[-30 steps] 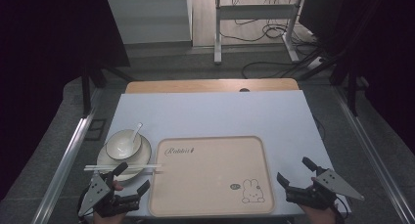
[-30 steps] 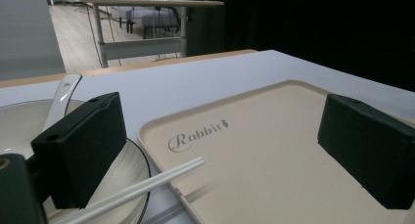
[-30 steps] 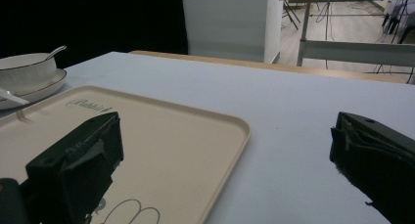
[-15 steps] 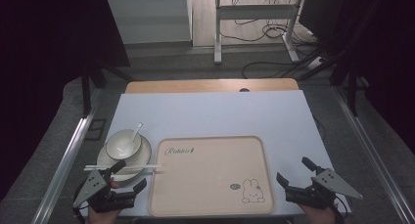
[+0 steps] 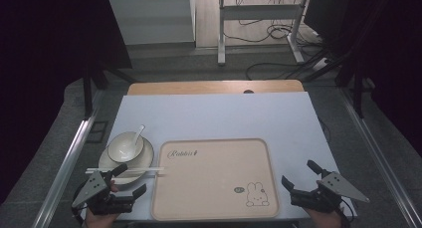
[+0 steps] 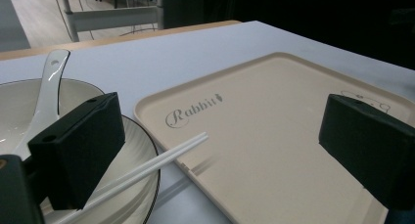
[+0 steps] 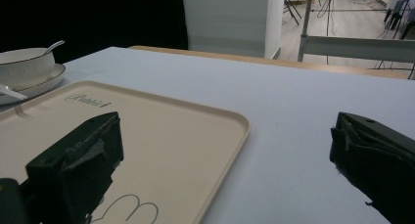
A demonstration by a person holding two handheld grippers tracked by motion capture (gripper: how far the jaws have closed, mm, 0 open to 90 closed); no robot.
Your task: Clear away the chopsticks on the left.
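- At the near left corner of the white tabletop (image 5: 214, 116), the left gripper (image 5: 130, 180) is held low by a hand, jaws spread wide with nothing between them.
- One jaw tip lies over the near rim of the plate (image 5: 148, 159); the other sits just off the tray's near left corner.
- A pair of white chopsticks (image 5: 124, 170) lies across the plate's near edge, left to right, their right ends resting on the left rim of the tray (image 5: 214, 178).
- From the left gripper view, the chopsticks (image 6: 147, 168) run between the two jaws, touching neither.
- A white bowl (image 5: 125, 147) stands on the plate, with a white spoon (image 5: 137, 135) leaning in it, handle pointing far and right.
- The beige tray sits at the near middle of the tabletop, flat and bare, with "Rabbit" lettering at its far left and a rabbit drawing (image 5: 257, 194) near its near right corner.
- At the near right corner, the right gripper (image 5: 301, 178) is also held low by a hand, jaws wide apart and holding nothing, just right of the tray.
- From the right gripper view, the tray's (image 7: 235, 117) right rim runs between its jaws.
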